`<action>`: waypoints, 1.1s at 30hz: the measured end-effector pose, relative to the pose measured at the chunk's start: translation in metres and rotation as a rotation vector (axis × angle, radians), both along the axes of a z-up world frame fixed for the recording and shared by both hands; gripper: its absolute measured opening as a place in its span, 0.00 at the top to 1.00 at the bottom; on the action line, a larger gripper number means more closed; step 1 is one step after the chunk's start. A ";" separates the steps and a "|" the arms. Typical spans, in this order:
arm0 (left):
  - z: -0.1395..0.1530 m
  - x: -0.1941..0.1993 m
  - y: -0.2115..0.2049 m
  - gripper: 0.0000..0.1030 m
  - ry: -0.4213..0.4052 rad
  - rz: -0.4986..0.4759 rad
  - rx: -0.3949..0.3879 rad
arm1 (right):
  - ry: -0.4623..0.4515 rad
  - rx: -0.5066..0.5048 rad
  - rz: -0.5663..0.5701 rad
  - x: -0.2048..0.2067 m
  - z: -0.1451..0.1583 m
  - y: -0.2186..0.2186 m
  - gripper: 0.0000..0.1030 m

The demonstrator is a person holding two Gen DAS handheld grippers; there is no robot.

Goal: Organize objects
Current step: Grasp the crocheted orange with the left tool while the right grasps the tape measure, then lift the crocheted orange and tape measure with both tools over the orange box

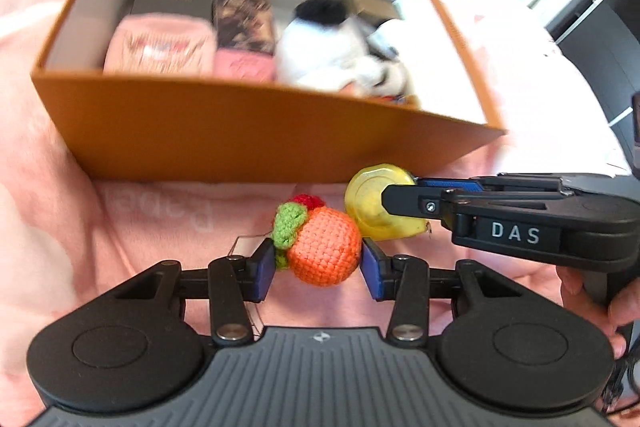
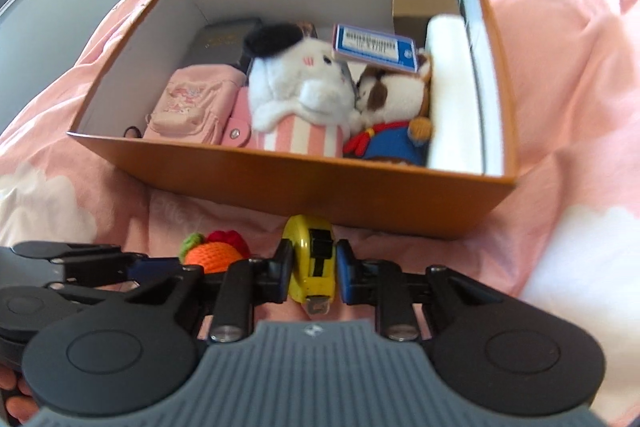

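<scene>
Both hand-held grippers hang side by side over the pink bedspread, just in front of the open orange cardboard box. On the left, the left gripper has its blue pads pressed against a round orange crocheted fruit with green leaf and red tip. Beside it, the right gripper is clamped narrowly on a yellow tape measure. Inside the box lie a white plush toy, a pink pouch and small packages.
</scene>
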State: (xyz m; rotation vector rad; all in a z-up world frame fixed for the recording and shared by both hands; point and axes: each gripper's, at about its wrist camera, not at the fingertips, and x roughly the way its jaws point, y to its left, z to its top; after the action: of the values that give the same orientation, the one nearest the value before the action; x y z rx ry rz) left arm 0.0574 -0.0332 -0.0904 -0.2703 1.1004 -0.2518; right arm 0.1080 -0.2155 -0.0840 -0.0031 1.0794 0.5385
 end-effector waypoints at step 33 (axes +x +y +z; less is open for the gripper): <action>0.123 0.069 -0.009 0.51 -0.330 -0.039 0.129 | -0.325 0.053 0.070 0.036 0.134 -0.009 0.79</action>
State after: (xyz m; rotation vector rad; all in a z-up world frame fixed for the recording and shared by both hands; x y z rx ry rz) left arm 0.1267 -0.0425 0.0328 -0.0870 0.7922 -0.2490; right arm 0.1439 -0.2241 0.0501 -0.0798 0.7500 0.6065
